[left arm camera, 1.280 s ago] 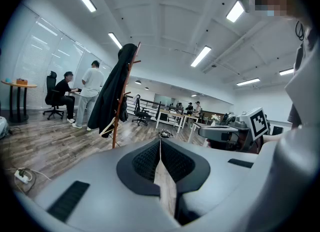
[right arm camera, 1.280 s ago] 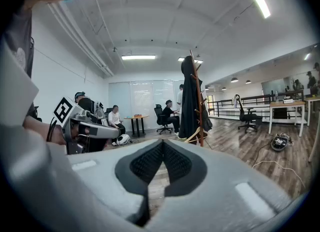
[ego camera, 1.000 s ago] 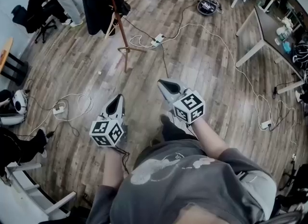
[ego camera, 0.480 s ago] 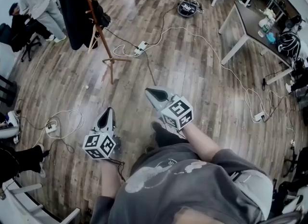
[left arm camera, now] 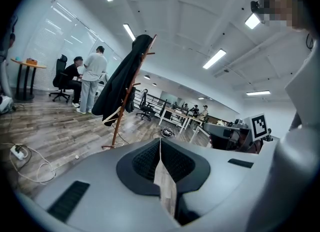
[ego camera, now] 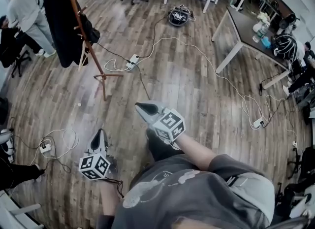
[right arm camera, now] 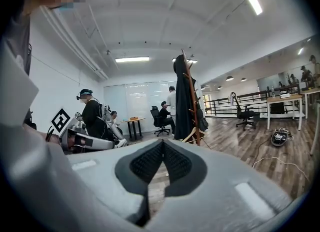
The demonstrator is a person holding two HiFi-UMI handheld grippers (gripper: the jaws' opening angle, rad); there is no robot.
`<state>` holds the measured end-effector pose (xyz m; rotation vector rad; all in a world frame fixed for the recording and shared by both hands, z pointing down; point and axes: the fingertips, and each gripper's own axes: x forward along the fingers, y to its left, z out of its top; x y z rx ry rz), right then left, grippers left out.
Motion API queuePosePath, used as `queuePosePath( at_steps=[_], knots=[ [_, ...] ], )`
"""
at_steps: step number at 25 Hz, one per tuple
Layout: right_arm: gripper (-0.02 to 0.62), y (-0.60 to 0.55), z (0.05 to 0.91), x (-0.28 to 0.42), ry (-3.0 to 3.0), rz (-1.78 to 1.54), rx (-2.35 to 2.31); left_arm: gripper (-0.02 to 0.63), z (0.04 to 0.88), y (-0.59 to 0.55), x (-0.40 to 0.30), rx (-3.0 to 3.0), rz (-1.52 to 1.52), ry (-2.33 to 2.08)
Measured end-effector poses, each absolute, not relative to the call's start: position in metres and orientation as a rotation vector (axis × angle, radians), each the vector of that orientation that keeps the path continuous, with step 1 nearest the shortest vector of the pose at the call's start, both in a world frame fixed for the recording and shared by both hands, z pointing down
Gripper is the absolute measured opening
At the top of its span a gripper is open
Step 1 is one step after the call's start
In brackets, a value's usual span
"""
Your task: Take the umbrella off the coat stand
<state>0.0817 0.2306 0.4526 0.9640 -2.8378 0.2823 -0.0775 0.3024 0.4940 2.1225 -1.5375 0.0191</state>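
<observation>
Umbrella first, and I can't single it out. The likeliest candidate is a dark bundle (ego camera: 89, 28) hanging on the pegs just right of the pole, but whether that's it is not clear. It belongs to the coat stand (ego camera: 100, 69), a reddish wooden pole on splayed legs at the upper left of the head view, with a long dark coat (ego camera: 61, 21) draped down its left side.

Low in that frame, well apart from the stand, sit both tools. The left gripper (ego camera: 100, 133) is at lower left, its jaws pressed together with nothing between them; only plank floor shows in the gap below its pads. The right gripper (ego camera: 140, 107) is just right of centre and higher in the frame, its jaws likewise closed tip to tip and empty. Both noses aim up-frame toward the stand, which rises above the jaws in both gripper views.

Between them and the stand lies bare wooden floor (ego camera: 197, 85). A white power strip (ego camera: 133, 60) sits near the stand's feet, with cables trailing right. A person (ego camera: 27, 14) stands at far upper left, and a table (ego camera: 251, 26) is at upper right.
</observation>
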Motion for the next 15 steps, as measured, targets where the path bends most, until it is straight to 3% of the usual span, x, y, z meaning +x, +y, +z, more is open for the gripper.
queuePosePath(
  at_steps=[15],
  knots=[
    [-0.002,0.023,0.451,0.075,-2.899,0.328,0.83,0.006,0.491,0.113,-0.069,2.054,0.047,-1.614]
  ],
)
